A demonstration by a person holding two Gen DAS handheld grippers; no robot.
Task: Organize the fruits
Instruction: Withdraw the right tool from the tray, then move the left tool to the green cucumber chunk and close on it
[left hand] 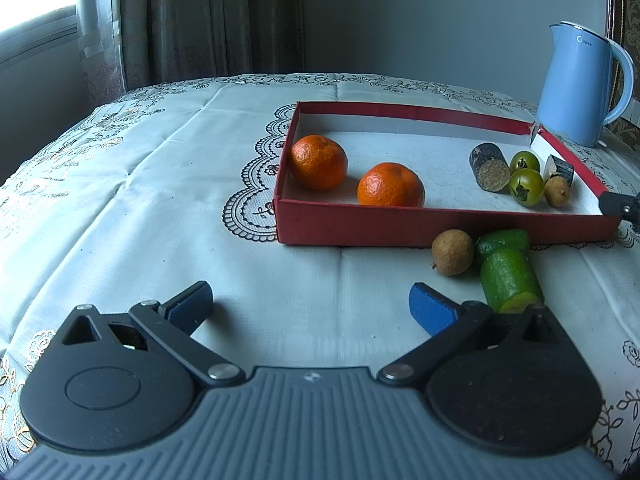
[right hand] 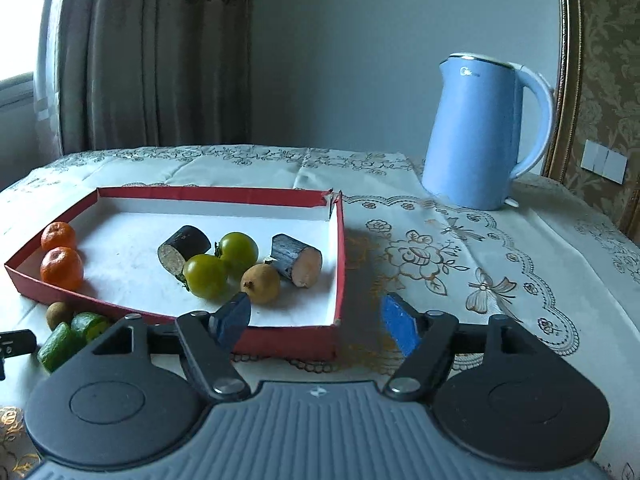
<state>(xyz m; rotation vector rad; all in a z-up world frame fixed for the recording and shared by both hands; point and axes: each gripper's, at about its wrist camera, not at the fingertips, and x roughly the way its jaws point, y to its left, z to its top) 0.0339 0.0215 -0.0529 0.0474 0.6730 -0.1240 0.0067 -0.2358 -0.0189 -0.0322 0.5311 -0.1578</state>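
The right gripper (right hand: 316, 326) is held spread and empty, tilted down over the red tray's (right hand: 340, 256) near corner. The left gripper (left hand: 310, 306) is likewise spread, empty, above the tablecloth (left hand: 140, 200). Tangerines (left hand: 319, 162), green tomatoes (right hand: 206, 276) and a longan (right hand: 260, 283) are seen inside; only the left view clearly shows the outside longan (left hand: 453, 252) touching cucumber pieces (left hand: 510, 278).

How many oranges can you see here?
2, both inside the red box at its left end: one orange in the far left corner, the other orange beside the near wall. None seems hidden.
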